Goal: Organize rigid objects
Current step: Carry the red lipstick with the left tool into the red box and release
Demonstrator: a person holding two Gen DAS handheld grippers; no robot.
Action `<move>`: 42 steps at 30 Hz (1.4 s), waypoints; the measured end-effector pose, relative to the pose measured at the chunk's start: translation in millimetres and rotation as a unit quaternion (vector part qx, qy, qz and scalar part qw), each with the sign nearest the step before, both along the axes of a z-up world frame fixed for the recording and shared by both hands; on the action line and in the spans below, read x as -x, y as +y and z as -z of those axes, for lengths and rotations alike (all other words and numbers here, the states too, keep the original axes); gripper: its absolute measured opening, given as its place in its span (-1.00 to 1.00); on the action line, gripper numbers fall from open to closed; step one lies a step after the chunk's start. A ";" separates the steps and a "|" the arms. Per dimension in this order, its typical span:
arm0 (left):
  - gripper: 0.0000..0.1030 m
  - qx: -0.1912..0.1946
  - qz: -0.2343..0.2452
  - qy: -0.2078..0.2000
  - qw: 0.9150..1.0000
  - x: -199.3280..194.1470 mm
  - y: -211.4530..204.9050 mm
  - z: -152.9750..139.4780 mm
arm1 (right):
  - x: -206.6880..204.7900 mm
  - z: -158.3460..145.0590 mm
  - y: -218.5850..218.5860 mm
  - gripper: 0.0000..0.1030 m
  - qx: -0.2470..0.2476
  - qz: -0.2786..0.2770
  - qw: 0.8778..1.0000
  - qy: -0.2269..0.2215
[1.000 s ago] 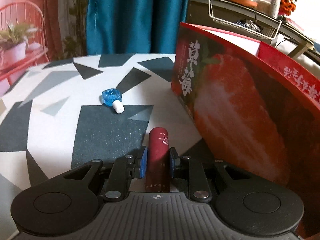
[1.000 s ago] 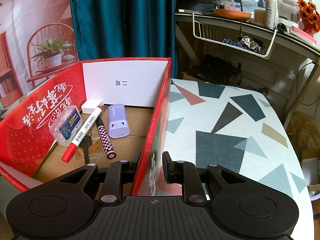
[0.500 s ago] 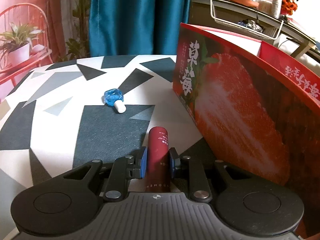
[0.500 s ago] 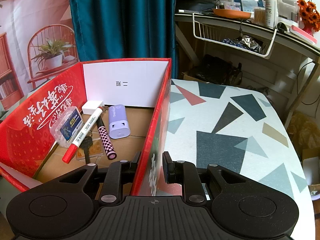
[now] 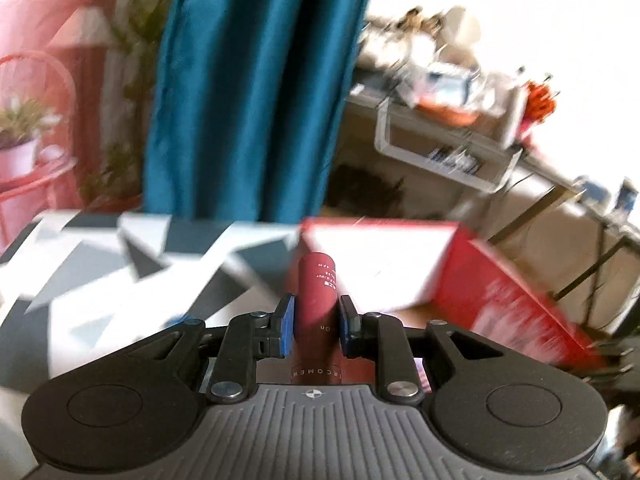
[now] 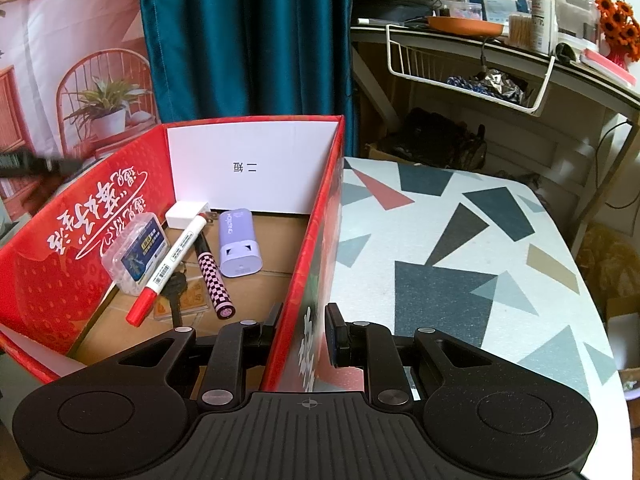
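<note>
My left gripper [image 5: 316, 318] is shut on a dark red tube [image 5: 318, 286] and holds it in the air at the near wall of the red strawberry box [image 5: 496, 280]; this view is blurred. My right gripper [image 6: 302, 334] is shut on the box's right wall [image 6: 316, 248]. Inside the box lie a red-capped marker [image 6: 172, 260], a checkered tube [image 6: 214, 276], a lilac case [image 6: 238, 248], a clear plastic box [image 6: 134, 252], a white charger [image 6: 184, 214] and keys [image 6: 176, 286]. A blurred dark shape [image 6: 36, 164] shows above the box's left wall.
The table [image 6: 460, 264] has a geometric patterned cloth, its edge to the right. A teal curtain [image 6: 244, 36] hangs behind. A cluttered shelf with a wire basket [image 6: 472, 76] stands at the back right. A small blue object [image 5: 182, 319] peeks beside the left finger.
My left gripper has risen and swung right with the red tube, from low over the table to above the box's edge. My right gripper has stayed clamped on the box wall.
</note>
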State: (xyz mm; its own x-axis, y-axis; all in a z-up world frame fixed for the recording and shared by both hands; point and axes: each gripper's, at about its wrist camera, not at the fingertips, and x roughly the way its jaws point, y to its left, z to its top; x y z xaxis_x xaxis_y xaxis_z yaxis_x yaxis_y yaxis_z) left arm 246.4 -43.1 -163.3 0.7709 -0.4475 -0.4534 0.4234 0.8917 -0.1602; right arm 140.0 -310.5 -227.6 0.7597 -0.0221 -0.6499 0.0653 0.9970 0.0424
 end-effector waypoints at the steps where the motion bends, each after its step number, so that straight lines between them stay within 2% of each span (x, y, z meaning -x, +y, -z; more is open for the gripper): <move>1: -0.54 -0.002 0.011 -0.010 1.000 2.0 -6.1 -5.2 | -0.2 0.2 0.2 -0.64 -0.001 0.000 1.000 0.000; 5: -0.54 -0.015 0.052 -0.034 0.998 5.1 -31.9 -14.0 | -0.9 0.4 0.6 -0.64 -0.001 -0.001 1.000 0.001; 17: -0.53 -0.058 0.098 -0.006 0.993 -13.6 -62.9 16.8 | -1.4 0.6 0.1 -0.64 -0.006 -0.002 1.000 0.003; 25: -0.51 -0.067 0.112 0.016 0.991 -15.0 -60.5 30.9 | -1.1 0.6 0.1 -0.64 -0.007 -0.002 1.000 0.002; 34: -0.50 -0.066 0.128 0.023 0.989 -16.3 -62.5 34.2 | -0.5 -0.7 -0.3 -0.64 -0.007 -0.001 1.000 0.002; 37: -0.32 -0.053 0.131 0.025 0.990 -16.9 -58.2 31.8 | -0.8 -0.4 -0.4 -0.64 -0.007 -0.001 1.000 0.002; 38: -0.07 -0.049 0.131 0.022 0.990 -16.7 -56.4 30.3 | -0.7 -0.5 -0.3 -0.64 -0.007 -0.001 1.000 0.002; 40: 0.22 -0.035 0.126 0.009 0.991 -16.7 -49.9 25.4 | -0.7 -0.4 -0.3 -0.64 -0.007 -0.001 1.000 0.002; 42: 0.39 -0.024 0.119 0.000 0.993 -19.1 -41.4 20.1 | -0.8 -0.4 -0.2 -0.64 -0.006 -0.001 1.000 0.002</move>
